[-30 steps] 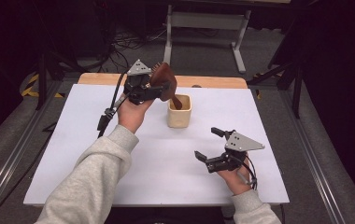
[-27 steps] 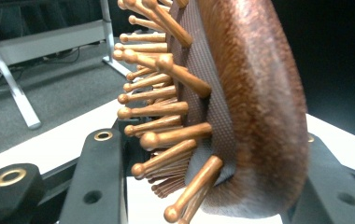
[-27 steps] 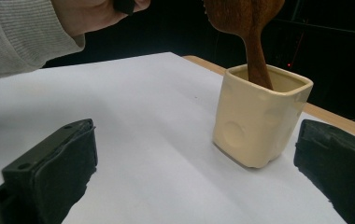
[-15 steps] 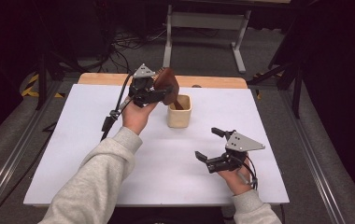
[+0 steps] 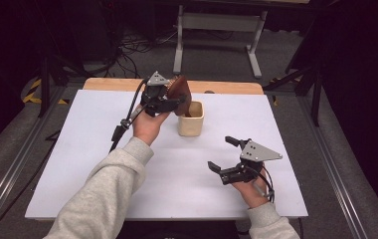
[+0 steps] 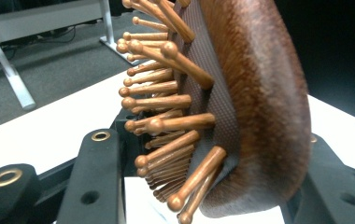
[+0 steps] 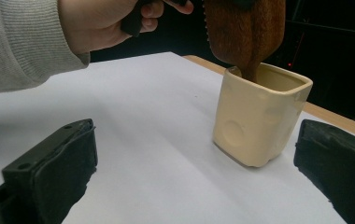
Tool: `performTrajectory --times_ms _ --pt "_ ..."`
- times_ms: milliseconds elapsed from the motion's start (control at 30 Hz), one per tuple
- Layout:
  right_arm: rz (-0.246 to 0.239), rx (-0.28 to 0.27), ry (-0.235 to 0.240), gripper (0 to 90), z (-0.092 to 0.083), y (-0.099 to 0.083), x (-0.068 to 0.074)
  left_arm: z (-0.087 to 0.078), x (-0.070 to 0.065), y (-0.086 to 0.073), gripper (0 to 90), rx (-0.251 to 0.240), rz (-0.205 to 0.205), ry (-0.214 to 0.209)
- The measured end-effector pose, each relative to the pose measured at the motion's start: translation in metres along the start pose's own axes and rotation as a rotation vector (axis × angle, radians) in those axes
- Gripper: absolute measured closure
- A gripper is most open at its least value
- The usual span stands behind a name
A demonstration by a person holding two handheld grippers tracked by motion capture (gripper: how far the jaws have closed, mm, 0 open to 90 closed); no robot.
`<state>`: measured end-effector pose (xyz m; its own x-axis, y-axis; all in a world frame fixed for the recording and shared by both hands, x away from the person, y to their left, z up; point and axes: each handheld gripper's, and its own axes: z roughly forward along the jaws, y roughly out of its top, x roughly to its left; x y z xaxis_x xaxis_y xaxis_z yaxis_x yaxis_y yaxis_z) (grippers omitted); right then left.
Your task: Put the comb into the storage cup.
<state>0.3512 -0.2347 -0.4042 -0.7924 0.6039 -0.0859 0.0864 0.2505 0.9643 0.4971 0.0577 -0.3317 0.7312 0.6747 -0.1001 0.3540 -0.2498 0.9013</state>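
High view: a cream cup (image 5: pixel 190 119) is seen standing upright on the white table (image 5: pixel 77 149), toward its far edge, and everything else is placed relative to it. Just left of the cup, and raised above its rim, the left gripper (image 5: pixel 169 99) is held by a hand in a grey sleeve (image 5: pixel 102 199). A brown wooden hairbrush (image 5: pixel 181 92) is clenched between its jaws, head uppermost and tilted, with the handle lowered into the cup's mouth.

In the left gripper view the brush's head (image 6: pixel 255 107) is seen gripped from both sides by the black jaws, its rows of round-tipped wooden pins (image 6: pixel 166 102) pointing left.

In the right gripper view the handle (image 7: pixel 252 70) is seen dipping inside the cup (image 7: pixel 259 121) near one corner of the rim.

Well apart from the cup, nearer the person and to its right, the right gripper (image 5: pixel 229 154) is held above the table, its jaws spread wide with nothing between them, pointed toward the cup.
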Motion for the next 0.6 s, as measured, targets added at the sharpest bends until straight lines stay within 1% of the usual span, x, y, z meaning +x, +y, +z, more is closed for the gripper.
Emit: performTrajectory --times_ms 100,133,333,367,433,467,600 --pt "-0.001 0.000 0.003 0.2 0.0005 0.0000 0.0004 0.0017 -0.0002 -0.0012 51.5 0.013 -0.001 0.001" --pt "-0.001 0.002 0.004 0.2 0.0006 -0.0002 0.0003 0.0023 -0.0006 -0.0017 51.3 0.016 0.004 0.006" --pt "0.005 0.007 0.011 0.2 0.0014 -0.0003 0.0008 0.0027 -0.0004 -0.0032 49.1 0.019 0.011 -0.005" --pt "0.006 0.007 0.012 0.2 0.0015 -0.0004 0.0009 0.0024 -0.0005 -0.0033 48.3 0.020 0.013 0.004" --pt "0.002 0.008 0.011 0.2 0.0016 -0.0003 0.0012 0.0020 -0.0010 -0.0038 45.8 0.017 0.020 0.020" --pt "0.003 0.008 0.010 0.2 0.0015 -0.0002 0.0012 0.0013 -0.0011 -0.0043 44.6 0.019 0.030 0.028" --pt "0.006 0.007 0.012 0.2 0.0016 -0.0003 0.0010 0.0009 0.0007 -0.0057 33.8 0.015 0.032 0.034"
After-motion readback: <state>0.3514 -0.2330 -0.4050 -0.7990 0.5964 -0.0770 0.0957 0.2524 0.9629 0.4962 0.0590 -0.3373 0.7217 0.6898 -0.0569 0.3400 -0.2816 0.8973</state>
